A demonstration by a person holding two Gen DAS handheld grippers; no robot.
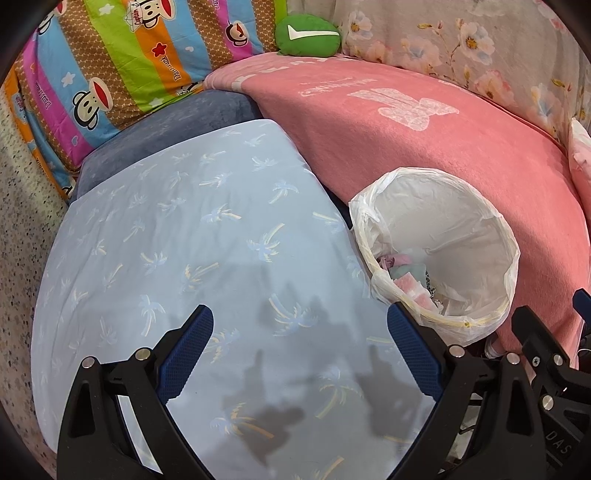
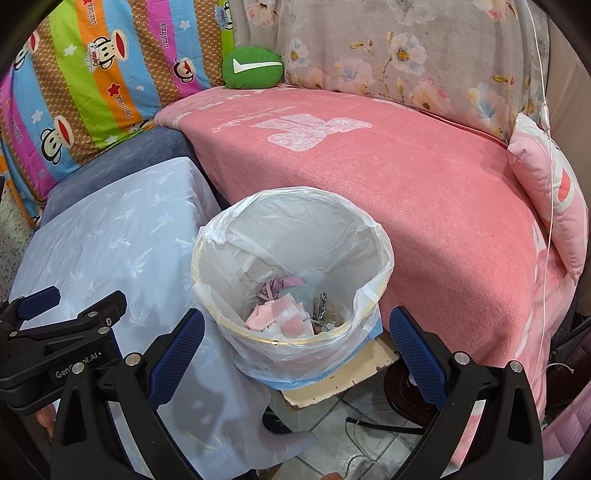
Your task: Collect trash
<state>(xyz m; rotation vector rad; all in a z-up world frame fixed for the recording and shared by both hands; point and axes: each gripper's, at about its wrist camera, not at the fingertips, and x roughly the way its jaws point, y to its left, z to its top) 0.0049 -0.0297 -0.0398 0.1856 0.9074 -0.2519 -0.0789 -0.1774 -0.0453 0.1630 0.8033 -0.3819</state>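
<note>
Now both grippers hang released and empty: the left gripper [image 1: 299,325] over a blue cloth [image 1: 177,240], the right gripper [image 2: 295,328] near the bin [image 2: 291,280]. Scraps [image 2: 284,314] lie inside the bin, right of the cloth. Risk: a finger could snag the loose liner [image 2: 221,236] and tip the bin.

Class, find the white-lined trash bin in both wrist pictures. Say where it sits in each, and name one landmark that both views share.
Left wrist view: the trash bin sits right of centre, beside the palm-print cloth and against the pink blanket.
Right wrist view: the trash bin sits at centre, just beyond the open right gripper.
Shared landmark: the green cushion at the back.
</note>
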